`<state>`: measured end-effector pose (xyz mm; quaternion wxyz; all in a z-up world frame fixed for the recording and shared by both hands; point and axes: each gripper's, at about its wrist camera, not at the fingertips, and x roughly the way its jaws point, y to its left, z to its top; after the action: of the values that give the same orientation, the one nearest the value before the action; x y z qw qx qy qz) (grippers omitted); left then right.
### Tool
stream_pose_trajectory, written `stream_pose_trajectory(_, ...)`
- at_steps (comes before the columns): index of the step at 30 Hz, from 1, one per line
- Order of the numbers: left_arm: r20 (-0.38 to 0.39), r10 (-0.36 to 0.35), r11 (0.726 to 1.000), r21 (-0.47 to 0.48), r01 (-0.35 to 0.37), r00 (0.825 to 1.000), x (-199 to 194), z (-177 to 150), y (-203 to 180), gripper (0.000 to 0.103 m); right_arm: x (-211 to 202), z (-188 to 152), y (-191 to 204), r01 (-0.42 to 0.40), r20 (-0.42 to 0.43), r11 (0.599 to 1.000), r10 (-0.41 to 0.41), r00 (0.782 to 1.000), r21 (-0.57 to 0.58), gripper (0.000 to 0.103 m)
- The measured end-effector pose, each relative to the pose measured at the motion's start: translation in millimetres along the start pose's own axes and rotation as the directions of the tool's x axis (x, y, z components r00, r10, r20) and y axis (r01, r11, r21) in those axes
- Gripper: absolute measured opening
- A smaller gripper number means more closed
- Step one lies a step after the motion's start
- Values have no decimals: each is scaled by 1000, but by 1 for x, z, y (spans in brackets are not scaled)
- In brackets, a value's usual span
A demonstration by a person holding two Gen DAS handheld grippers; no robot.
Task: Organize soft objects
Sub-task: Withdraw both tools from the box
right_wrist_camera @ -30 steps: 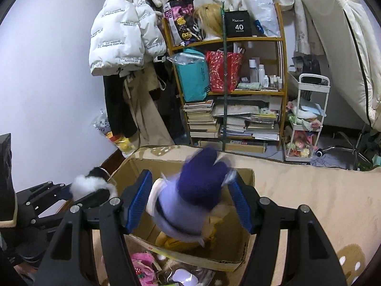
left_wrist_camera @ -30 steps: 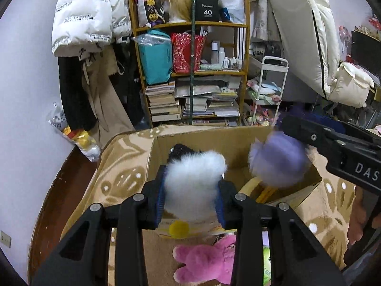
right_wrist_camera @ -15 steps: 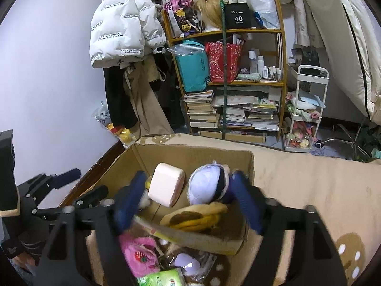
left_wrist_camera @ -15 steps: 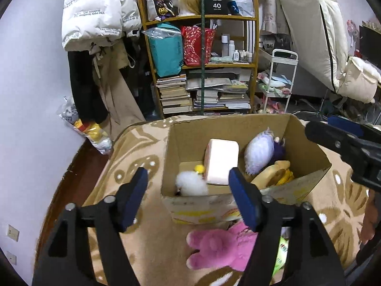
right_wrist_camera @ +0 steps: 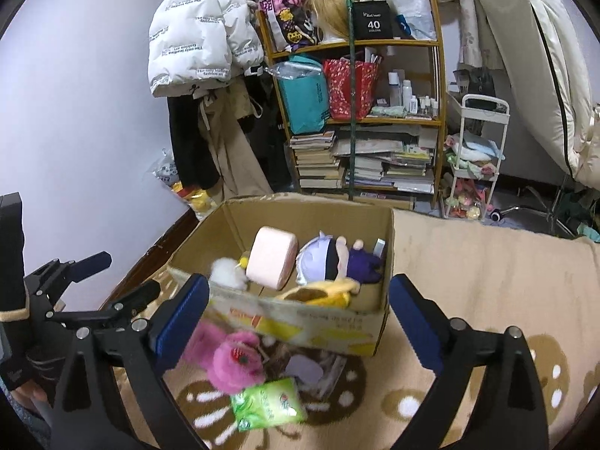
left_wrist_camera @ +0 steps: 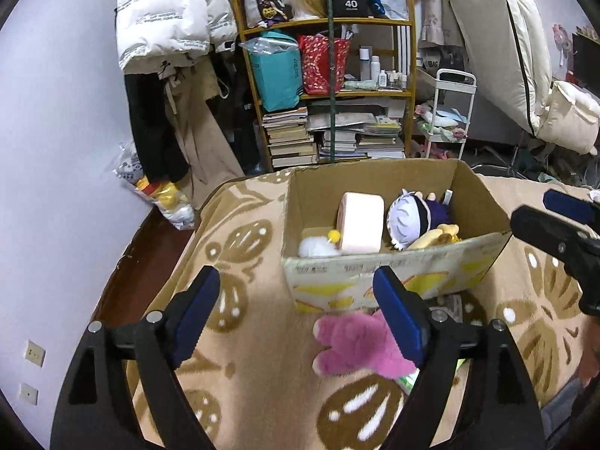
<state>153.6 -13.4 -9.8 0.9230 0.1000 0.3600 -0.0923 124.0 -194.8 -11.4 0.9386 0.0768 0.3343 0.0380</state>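
Two black handheld grippers with blue pads, both spread wide and gripping nothing: left gripper (left_wrist_camera: 294, 320) just short of the near wall of the open brown cardboard box (left_wrist_camera: 393, 273), right gripper (right_wrist_camera: 300, 324) likewise before that near wall, seen from the other side. Box resting on a beige blanket with brown floral pattern (left_wrist_camera: 243, 322).

Inside the box, toward its left end: small white fluffy pompom toy with a yellow ball (left_wrist_camera: 317, 246), touching a pale pink cylindrical foam roll (left_wrist_camera: 360, 222) standing beside it. Right of the roll, still inside the box: plush doll with lavender hair and dark purple clothes (left_wrist_camera: 410, 219), lying on its side. Below the doll, against the near wall: yellow plush toy (left_wrist_camera: 437, 236), partly hidden by the box edge.

Outside the box, at the foot of its near wall: bright pink plush bunny (left_wrist_camera: 352, 345) lying on the blanket, partly behind the right finger of the left gripper. Just nearer than the bunny in the right wrist view: green plastic packet (right_wrist_camera: 266, 403), and beside it, close under the box front, a clear plastic wrapper with a pale item inside (right_wrist_camera: 311, 369).

Well behind the box: wooden shelf unit stacked with books and bags (right_wrist_camera: 360, 112), white puffer jacket (right_wrist_camera: 195, 33) hanging to its left.
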Motion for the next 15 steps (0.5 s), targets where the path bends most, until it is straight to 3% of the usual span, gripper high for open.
stream_pose_trajectory(15, -91, -42, 990, -136, 29, 995, -14, -36, 19, 88, -4, -36, 13, 3, -88, 999, -7, 996, -38, 101)
